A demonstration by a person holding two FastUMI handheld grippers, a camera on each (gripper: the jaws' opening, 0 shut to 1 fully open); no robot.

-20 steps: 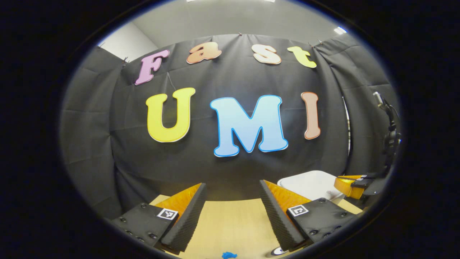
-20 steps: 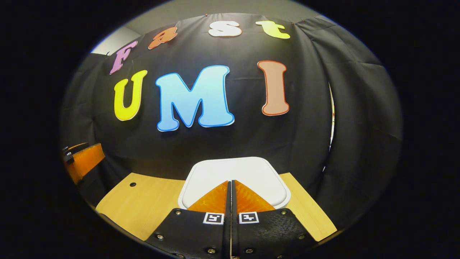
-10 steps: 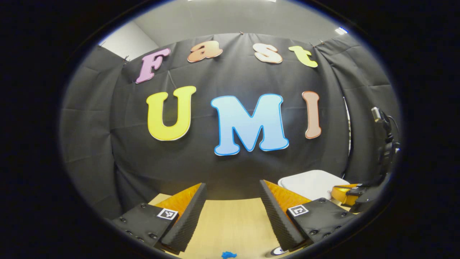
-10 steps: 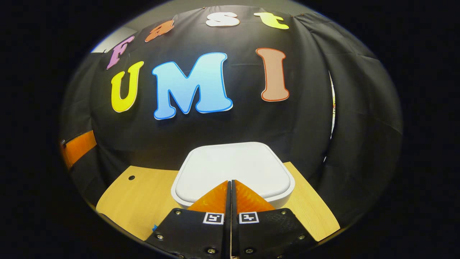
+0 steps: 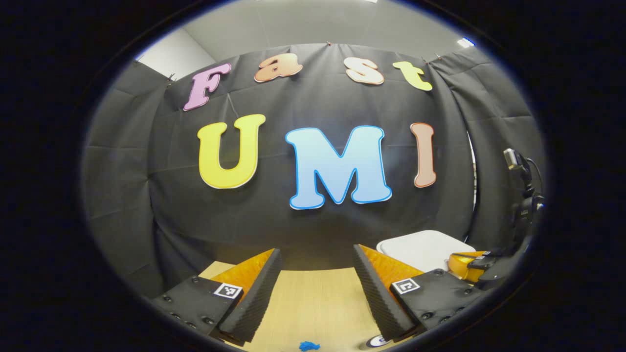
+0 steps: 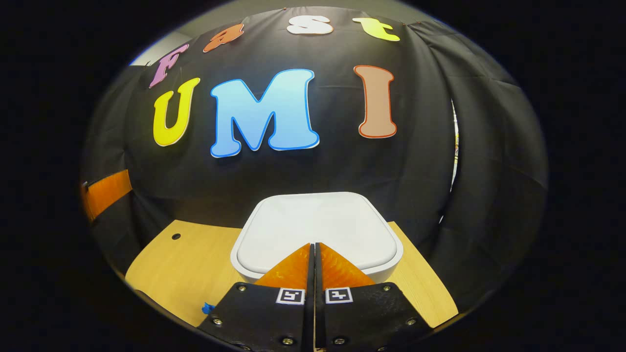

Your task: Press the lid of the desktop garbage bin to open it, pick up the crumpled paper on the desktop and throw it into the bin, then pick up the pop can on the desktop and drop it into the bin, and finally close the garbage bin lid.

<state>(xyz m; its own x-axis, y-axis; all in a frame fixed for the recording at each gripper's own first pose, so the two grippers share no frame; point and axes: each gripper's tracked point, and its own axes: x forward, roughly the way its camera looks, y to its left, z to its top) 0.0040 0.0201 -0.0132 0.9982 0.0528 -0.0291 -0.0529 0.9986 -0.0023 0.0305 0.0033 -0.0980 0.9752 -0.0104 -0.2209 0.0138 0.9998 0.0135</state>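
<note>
The white bin [image 6: 317, 227] stands at the back of the wooden table [image 6: 181, 269], its lid flat and shut. My right gripper [image 6: 313, 246] is shut with nothing between its fingers, its tips over the lid's near edge; whether they touch it I cannot tell. The left gripper view has the bin [image 5: 419, 246] at the right, with the right gripper [image 5: 467, 261] at its near side. My left gripper [image 5: 317, 250] hangs open and empty above the table. A small blue crumpled piece [image 5: 308, 346] lies below it, also seen as the blue piece [image 6: 208, 308].
A round dark-and-white thing [image 5: 376, 341] peeks out beside my left gripper's right finger, mostly hidden. The table [image 5: 313, 303] ends at the black cloth wall just behind the bin. A small hole [image 6: 172, 236] marks the tabletop at the left.
My right gripper, still shut, has come down and forward onto the near edge of the bin lid, which now looks larger. The left gripper has hardly moved.
</note>
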